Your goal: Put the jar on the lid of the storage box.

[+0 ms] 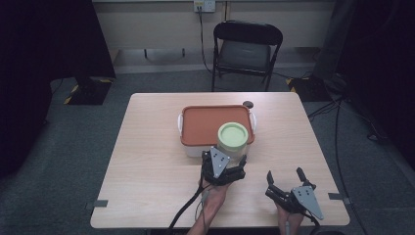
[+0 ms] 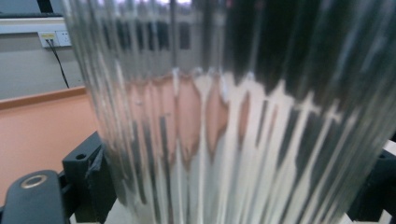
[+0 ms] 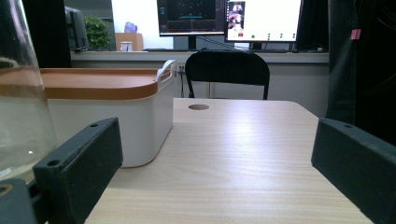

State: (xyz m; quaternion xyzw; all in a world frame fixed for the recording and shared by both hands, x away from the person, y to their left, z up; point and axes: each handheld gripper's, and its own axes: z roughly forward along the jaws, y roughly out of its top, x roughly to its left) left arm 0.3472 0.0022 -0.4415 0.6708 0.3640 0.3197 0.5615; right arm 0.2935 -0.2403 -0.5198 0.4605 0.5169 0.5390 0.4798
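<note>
From above, the left gripper is clamped on the glass jar with its green lid, right in front of the orange-lidded box. Its own camera catches the ribbed glass up close. The right gripper sits on the table with jaws apart.

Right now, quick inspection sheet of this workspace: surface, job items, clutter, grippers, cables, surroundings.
Surface: light wooden table, one round hole near the far edge.
Job's things: clear ribbed glass jar with a pale green round lid, standing in front of a white plastic box with an orange lid.
Clutter: nothing seen.
Grippers: left gripper jaws either side of the jar; whether they clamp it cannot be told. Right gripper open, holding nothing, over the table's near right.
Cables: black cable trailing from the left gripper.
Surroundings: black folding chair behind the table, wall socket, monitors.
</note>
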